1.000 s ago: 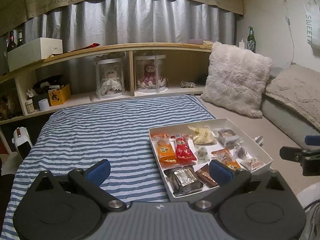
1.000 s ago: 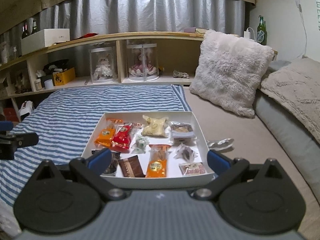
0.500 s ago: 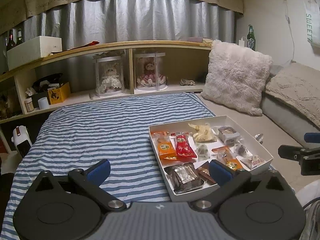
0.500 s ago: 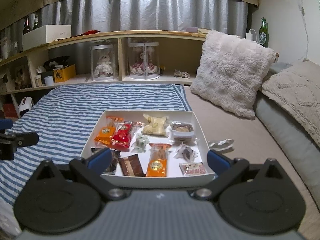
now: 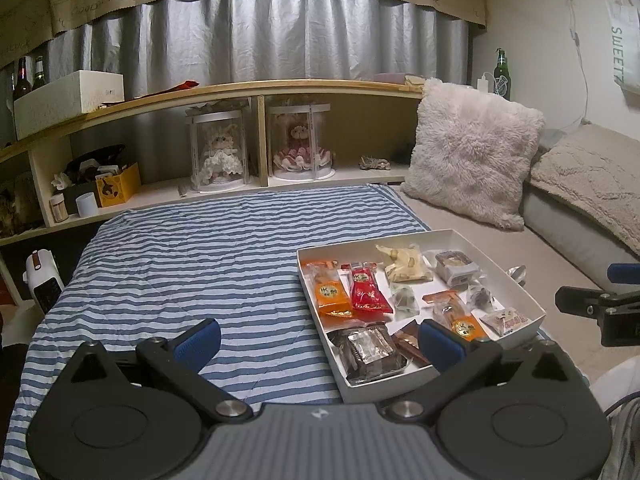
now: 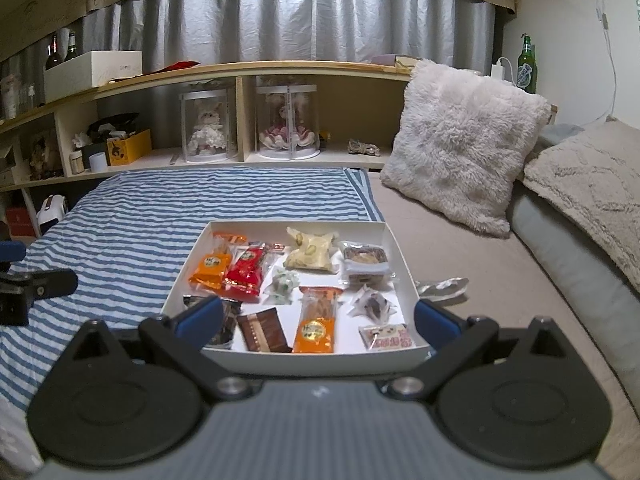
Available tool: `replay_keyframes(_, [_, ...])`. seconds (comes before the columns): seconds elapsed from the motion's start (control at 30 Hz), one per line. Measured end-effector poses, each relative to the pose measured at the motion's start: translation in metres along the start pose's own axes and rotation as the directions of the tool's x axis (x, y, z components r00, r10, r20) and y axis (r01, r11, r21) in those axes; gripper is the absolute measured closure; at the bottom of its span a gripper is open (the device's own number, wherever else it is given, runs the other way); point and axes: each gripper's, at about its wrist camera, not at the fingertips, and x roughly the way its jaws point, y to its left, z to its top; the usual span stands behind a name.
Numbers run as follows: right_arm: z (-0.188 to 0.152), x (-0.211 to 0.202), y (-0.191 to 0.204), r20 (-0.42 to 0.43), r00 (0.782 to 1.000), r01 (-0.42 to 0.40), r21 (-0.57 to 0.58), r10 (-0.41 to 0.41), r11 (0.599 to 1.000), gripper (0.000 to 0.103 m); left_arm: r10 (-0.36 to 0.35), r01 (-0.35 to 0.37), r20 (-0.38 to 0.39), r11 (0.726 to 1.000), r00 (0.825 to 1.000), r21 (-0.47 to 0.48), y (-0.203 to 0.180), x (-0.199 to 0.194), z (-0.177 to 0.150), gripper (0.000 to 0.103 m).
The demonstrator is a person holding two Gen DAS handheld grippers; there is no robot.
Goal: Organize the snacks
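Note:
A shallow white box (image 6: 403, 261) (image 5: 516, 284) sits on the bed and holds several wrapped snacks: an orange pack (image 6: 211, 266), a red pack (image 6: 247, 268), a pale yellow bag (image 6: 311, 249), a brown bar (image 6: 262, 330) and a second orange pack (image 6: 316, 320). My right gripper (image 6: 318, 322) hovers open over the box's near edge, nothing between its fingers. My left gripper (image 5: 320, 340) is open above the striped sheet at the box's left side, also holding nothing. A crumpled clear wrapper (image 6: 442, 286) lies on the bed just right of the box.
The blue striped sheet (image 5: 192, 264) covers the bed's left part, a beige sheet (image 6: 460, 248) the right. A fluffy pillow (image 6: 464, 148) and a knitted cushion (image 6: 592, 184) lie at the right. Behind runs a wooden shelf (image 5: 256, 90) with two doll cases (image 5: 218, 148), boxes and bottles.
Both views have drawn back and risen slightly, so the box sits a little lower in the frames. Both grippers stay open and the snacks have not moved.

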Motion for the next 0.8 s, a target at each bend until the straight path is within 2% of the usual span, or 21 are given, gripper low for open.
replay_keyframes(0.8, [-0.003, -0.0009, 0.0059, -0.008, 1.0, 0.002, 0.01, -0.002, 1.0, 0.001, 0.003, -0.003, -0.01, 1.0, 1.0, -0.006, -0.0017, 0.0022, -0.0053, 0.0])
